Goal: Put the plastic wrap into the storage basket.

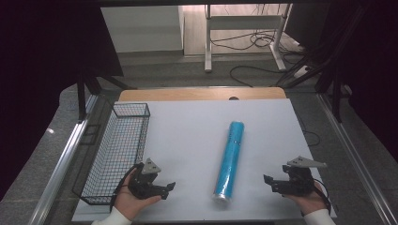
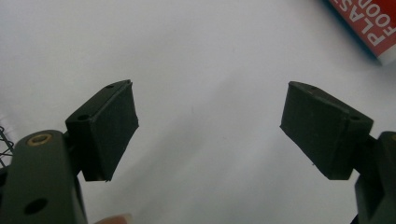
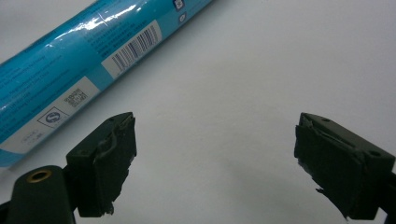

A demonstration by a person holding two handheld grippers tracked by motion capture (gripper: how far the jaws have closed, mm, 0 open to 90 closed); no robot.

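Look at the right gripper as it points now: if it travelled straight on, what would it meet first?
Probably the blue roll. In the high view the right gripper, jaws open and empty, points across the white sheet towards the roll's near end. Its own view puts the roll off to one side, so it might only clip it.

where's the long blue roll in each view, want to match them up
High view: the long blue plastic-wrapped roll lies lengthwise, right of centre on the white table sheet.
Left gripper view: a red-and-white printed end at the top right corner, probably that roll.
Right gripper view: it runs slantwise across the upper left, barcode up.
Shared landmark: the white sheet.
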